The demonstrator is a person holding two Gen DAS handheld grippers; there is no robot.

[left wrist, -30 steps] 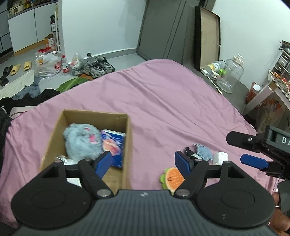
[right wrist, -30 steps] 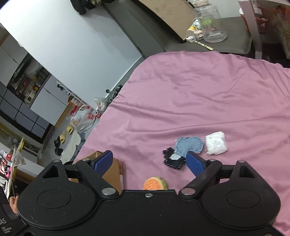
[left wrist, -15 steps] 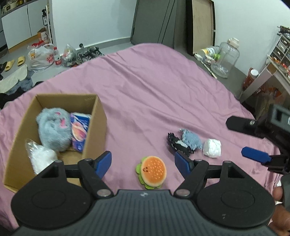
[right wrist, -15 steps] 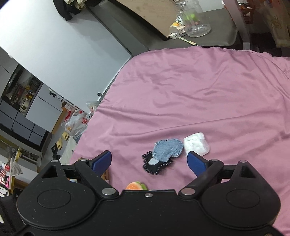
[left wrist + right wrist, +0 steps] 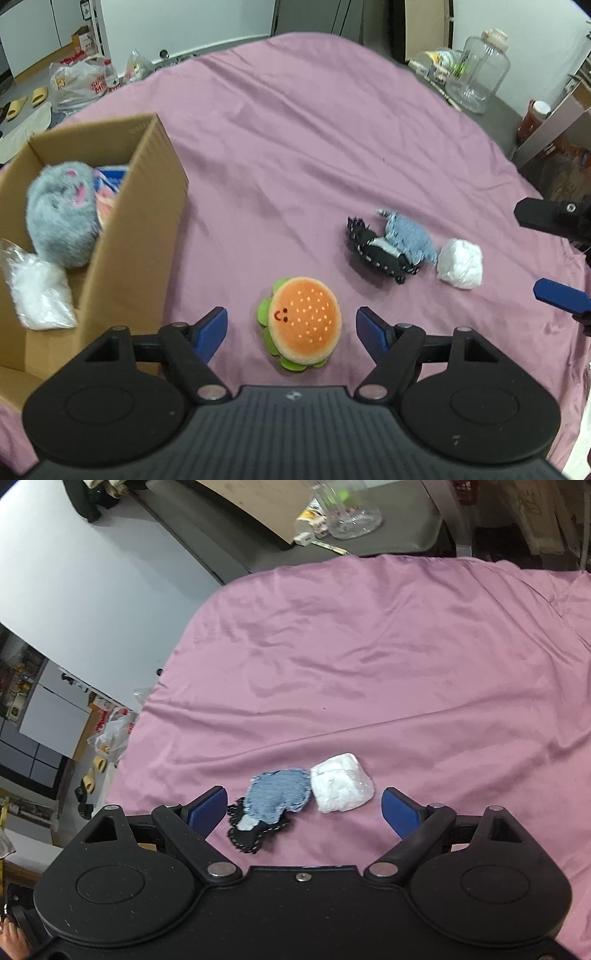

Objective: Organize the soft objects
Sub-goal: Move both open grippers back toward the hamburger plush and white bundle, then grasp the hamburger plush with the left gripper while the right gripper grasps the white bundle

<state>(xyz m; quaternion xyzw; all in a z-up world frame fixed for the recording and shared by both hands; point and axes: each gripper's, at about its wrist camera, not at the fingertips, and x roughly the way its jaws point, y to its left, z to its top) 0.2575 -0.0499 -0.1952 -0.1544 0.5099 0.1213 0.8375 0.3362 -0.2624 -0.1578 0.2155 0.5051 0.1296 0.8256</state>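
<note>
On my far left sits the box [image 5: 147, 229], on the pink bed [image 5: 295, 147], and it already has three things in it: a grey plush [image 5: 61, 218], a blue pack [image 5: 107, 188] behind it, and a clear bag of white stuffing [image 5: 38, 291] in front. So I judge the job roughly half done.

Just right of the box my left tool [image 5: 291, 330] is open about two-thirds, empty, with the burger [image 5: 303, 323] lying on the bed between its fingers but not touched. That looks like my next pick.

Further right lie the denim patch [image 5: 279, 794] overlapping a black patch [image 5: 251, 836], and touching the denim's right edge, the white wad [image 5: 341, 788]. My right tool [image 5: 304, 812] is wide open and empty above these, holding nothing.

Four things are left on the bed, all well apart from the box.
</note>
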